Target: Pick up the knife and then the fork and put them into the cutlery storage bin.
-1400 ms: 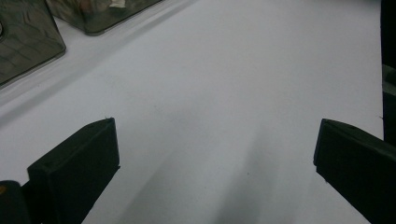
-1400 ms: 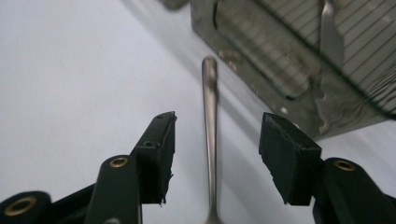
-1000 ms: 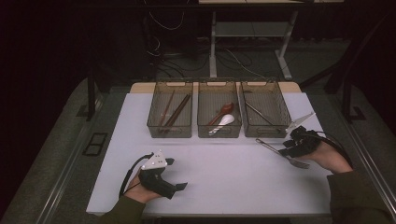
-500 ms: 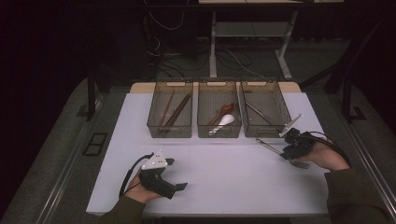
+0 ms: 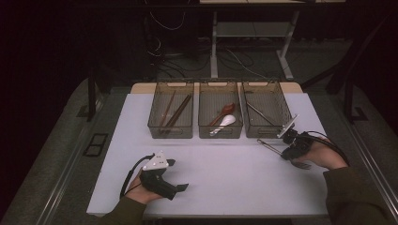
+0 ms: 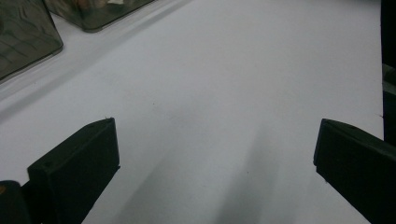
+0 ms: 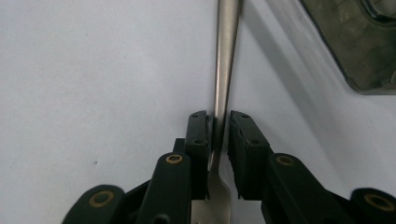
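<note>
A metal fork [image 5: 281,153] was gripped near its neck by the right gripper [image 5: 290,149], at the right of the table [image 5: 234,178], just near of the right bin [image 5: 263,115]. In the right gripper view the jaws were seen closed on the slim handle [image 7: 224,60], which ran away from the camera over the white top, while the wider tine end [image 7: 218,200] sat below the pads. The left gripper [image 5: 164,180] rested at the near left with its jaws spread wide over bare table, holding nothing.

The step in hand was judged to be lifting the fork for sorting into a bin. It would be done well if the grip were kept firm and square, since the smooth, polished, narrow handle could pivot or slip between the flat black pads. The fork should be raised clear of the bin's rim before being carried far, then lowered lengthwise.

The three bins were tinted, translucent and rectangular. Dark chopsticks [image 5: 173,112] lay in the left bin [image 5: 171,115], a glossy white spoon [image 5: 224,123] and a reddish spoon [image 5: 225,110] in the middle bin [image 5: 219,115], and thin metal cutlery [image 5: 258,112] in the right one.
</note>
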`<action>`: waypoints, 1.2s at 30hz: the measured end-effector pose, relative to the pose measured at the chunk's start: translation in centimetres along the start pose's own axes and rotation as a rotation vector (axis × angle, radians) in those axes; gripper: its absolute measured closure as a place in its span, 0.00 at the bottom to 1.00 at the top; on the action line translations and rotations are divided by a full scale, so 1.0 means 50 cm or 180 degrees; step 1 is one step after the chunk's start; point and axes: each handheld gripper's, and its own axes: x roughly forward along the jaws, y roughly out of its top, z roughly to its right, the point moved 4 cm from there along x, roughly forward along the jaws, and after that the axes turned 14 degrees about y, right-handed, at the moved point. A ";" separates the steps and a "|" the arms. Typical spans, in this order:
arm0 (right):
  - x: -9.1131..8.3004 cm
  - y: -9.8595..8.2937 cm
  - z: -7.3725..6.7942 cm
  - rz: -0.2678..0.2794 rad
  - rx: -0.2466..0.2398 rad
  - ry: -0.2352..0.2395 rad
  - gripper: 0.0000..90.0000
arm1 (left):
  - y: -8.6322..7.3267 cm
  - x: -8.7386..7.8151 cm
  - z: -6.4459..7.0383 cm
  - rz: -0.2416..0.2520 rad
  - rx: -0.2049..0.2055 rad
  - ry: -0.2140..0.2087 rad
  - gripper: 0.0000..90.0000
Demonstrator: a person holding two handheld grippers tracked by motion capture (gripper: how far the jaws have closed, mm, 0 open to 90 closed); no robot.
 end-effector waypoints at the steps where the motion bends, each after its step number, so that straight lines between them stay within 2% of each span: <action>1: 0.000 0.001 0.001 -0.0025 -0.0001 -0.0028 0.86 | 0.000 0.000 0.000 -0.0001 0.0001 0.0000 0.00; 3: 0.001 0.003 0.002 -0.0053 -0.0035 -0.0024 0.86 | 0.000 0.000 0.000 -0.0001 0.0001 -0.0004 0.00; 8: 0.001 0.006 0.004 -0.0102 0.0039 -0.0008 0.91 | 0.000 0.001 0.001 -0.0006 0.0005 -0.0010 0.00; 16: 0.003 0.012 0.001 -0.0174 0.0023 0.0002 0.93 | 0.000 0.001 0.001 -0.0004 0.0004 -0.0013 0.00; 23: 0.003 0.011 0.002 -0.0195 -0.0052 -0.0053 0.94 | 0.000 0.000 0.000 0.0000 0.0005 -0.0011 0.00; 30: -0.001 0.003 0.003 -0.0086 -0.0027 0.0020 0.94 | 0.000 0.000 0.001 -0.0001 0.0006 -0.0014 0.00; 32: -0.004 0.000 0.001 -0.0036 -0.0073 0.0059 0.94 | 0.000 0.000 0.001 -0.0002 0.0008 -0.0014 0.00; 36: -0.013 -0.002 -0.002 0.0074 -0.0081 0.0039 0.94 | 0.000 0.000 0.001 -0.0005 0.0011 -0.0013 0.00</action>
